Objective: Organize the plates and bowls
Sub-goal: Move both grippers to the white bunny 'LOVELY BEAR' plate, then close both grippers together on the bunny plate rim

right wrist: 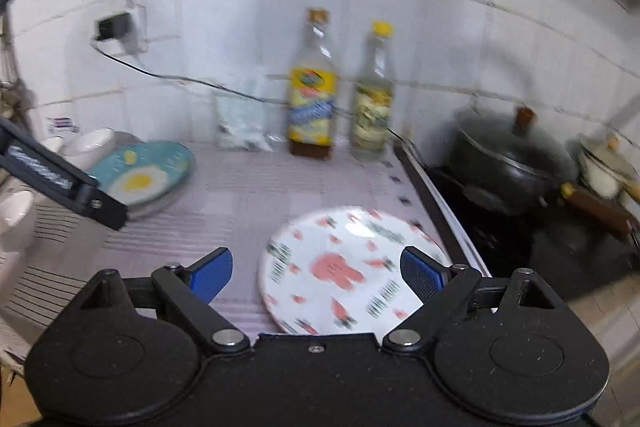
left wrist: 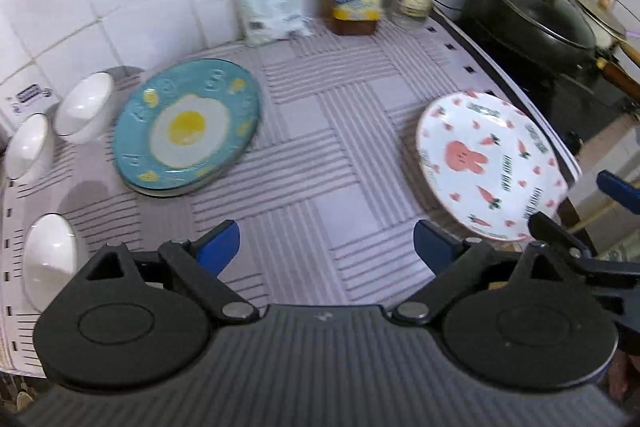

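Left wrist view, left gripper (left wrist: pixel 326 247) jaws apart over bare table (left wrist: pixel 320 147), blue egg plate (left wrist: pixel 186 127) at 10 o'clock, rabbit plate (left wrist: pixel 490 165) at 2 o'clock, right gripper (right wrist: pixel 316 273) jaws apart above rabbit plate, nothing gripped.

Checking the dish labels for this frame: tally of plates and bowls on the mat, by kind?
Plates: 2 on top, the blue egg plate and the white bunny plate; the blue one rests on another plate whose edge alone shows, so possibly 3.
Bowls: 3 white bowls.
Total: 5 seen whole.
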`<state>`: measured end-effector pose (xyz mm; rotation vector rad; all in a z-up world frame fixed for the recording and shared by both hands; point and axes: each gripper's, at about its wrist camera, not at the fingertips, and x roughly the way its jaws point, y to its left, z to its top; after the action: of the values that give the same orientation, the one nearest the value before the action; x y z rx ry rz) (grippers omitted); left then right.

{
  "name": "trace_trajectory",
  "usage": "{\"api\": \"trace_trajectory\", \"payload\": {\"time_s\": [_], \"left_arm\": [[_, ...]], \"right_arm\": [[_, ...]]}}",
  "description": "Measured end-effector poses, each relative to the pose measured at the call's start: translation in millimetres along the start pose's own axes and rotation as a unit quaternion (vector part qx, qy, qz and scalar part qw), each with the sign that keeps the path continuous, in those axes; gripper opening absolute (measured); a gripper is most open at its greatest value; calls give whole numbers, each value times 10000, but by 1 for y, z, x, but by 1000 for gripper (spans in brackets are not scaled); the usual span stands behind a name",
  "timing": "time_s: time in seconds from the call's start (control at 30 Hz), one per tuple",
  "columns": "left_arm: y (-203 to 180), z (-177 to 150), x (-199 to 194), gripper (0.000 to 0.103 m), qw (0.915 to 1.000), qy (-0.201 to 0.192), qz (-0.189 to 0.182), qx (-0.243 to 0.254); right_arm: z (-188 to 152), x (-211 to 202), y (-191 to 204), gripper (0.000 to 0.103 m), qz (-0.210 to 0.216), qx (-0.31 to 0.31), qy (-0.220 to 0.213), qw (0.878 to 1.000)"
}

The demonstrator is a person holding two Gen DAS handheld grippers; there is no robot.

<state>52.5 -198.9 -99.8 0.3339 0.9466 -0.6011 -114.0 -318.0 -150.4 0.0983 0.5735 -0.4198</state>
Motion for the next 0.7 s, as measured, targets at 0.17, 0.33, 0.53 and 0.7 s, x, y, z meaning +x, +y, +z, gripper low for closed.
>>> {"api": "trace_trajectory", "payload": {"time_s": [0.17, 0.33, 0.53, 0.7], "left_arm": [[-24, -1, 21, 95, 9997, 60, -142, 164], [-41, 4, 50, 95, 9993, 192, -214, 254], [-61, 13, 89, 95, 9974, 345, -261, 576], [-64, 18, 117, 94, 9976, 321, -397, 471]], "right_arm": [[-20, 13, -28, 93, -240, 573, 68, 9980], [-38, 32, -52, 92, -453, 1021, 160, 9936], [-57, 62, -69, 91, -569, 1310, 257, 9894], [-64, 76, -80, 85, -592, 1614, 107, 9851]]}}
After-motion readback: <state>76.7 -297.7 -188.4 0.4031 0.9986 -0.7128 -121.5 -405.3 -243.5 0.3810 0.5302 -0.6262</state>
